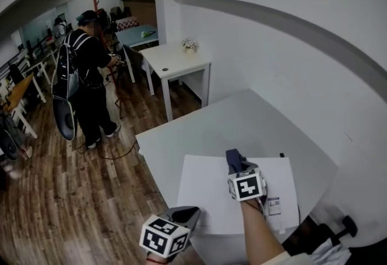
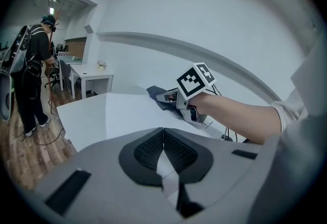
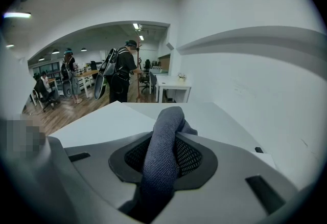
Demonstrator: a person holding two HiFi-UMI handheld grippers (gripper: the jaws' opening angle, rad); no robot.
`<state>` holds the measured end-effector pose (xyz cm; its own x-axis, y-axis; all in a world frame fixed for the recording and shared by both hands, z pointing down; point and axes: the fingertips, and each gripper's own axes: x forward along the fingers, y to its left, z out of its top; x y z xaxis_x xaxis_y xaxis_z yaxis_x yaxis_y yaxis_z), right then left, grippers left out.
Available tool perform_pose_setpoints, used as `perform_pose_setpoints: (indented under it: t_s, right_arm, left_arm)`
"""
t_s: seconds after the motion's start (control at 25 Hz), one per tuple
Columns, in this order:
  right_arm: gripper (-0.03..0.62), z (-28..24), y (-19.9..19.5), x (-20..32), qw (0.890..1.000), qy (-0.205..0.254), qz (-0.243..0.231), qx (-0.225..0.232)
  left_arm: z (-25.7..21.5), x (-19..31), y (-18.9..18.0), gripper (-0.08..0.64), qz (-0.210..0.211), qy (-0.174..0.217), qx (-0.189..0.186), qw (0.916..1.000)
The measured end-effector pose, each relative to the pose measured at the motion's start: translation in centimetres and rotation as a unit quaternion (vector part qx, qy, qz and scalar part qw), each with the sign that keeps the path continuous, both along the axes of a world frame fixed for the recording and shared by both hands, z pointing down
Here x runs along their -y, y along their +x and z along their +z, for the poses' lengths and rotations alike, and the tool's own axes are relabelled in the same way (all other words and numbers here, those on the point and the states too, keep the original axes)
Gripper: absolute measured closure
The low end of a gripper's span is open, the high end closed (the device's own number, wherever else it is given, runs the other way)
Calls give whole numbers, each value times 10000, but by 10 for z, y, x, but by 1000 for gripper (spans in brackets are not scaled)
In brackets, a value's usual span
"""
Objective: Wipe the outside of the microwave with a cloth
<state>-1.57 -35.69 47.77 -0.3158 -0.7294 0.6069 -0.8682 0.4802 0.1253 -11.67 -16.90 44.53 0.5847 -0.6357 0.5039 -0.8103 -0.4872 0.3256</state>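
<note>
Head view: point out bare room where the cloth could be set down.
The table is bare from the microwave top back to the wall. The top's left half, left of the right gripper, is also bare. Its right half is crowded: the gripper holding the cloth, the forearm, a label.

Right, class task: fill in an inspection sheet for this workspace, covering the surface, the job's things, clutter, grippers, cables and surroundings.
Surface: white table, carrying the microwave.
Job's things: white microwave on the table; grey cloth held in the right gripper.
Clutter: nothing seen.
Grippers: right gripper has its fingers shut on the cloth, over the microwave's top; left gripper is shut and empty, by the microwave's near left corner.
Cables: dark cable lying on the wooden floor.
Surroundings: person with a backpack standing further off; small white table with a flower pot; white wall.
</note>
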Motion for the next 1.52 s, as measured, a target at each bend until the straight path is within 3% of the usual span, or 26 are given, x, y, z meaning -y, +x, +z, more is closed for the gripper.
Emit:
perform_pose_setpoints:
  t_s: [0.72,1.0,1.24,1.32,1.52]
  right_arm:
    - [485,2,-128,-15,9950,19,-998,-39]
    - [485,5,-173,-38,9809,98,-1909,-359]
    - [485,10,-197,-64,9472,-95,-3027,-1050]
    - [485,13,-200,-71,9280,-204,-3456,-1375]
    - [485,17,-200,-73,8667,-542,-4380,-2327]
  left_arm:
    - [10,-30,-78,557,-409,-105,-44,9991]
    - [22,-48,-101,557,-300,-217,-6,9993]
    - [36,-53,-102,557,-153,-438,145,9988]
    - [37,-49,-102,557,-181,-422,263,9986]
    - [46,-36,-98,557,-148,-246,784,9965]
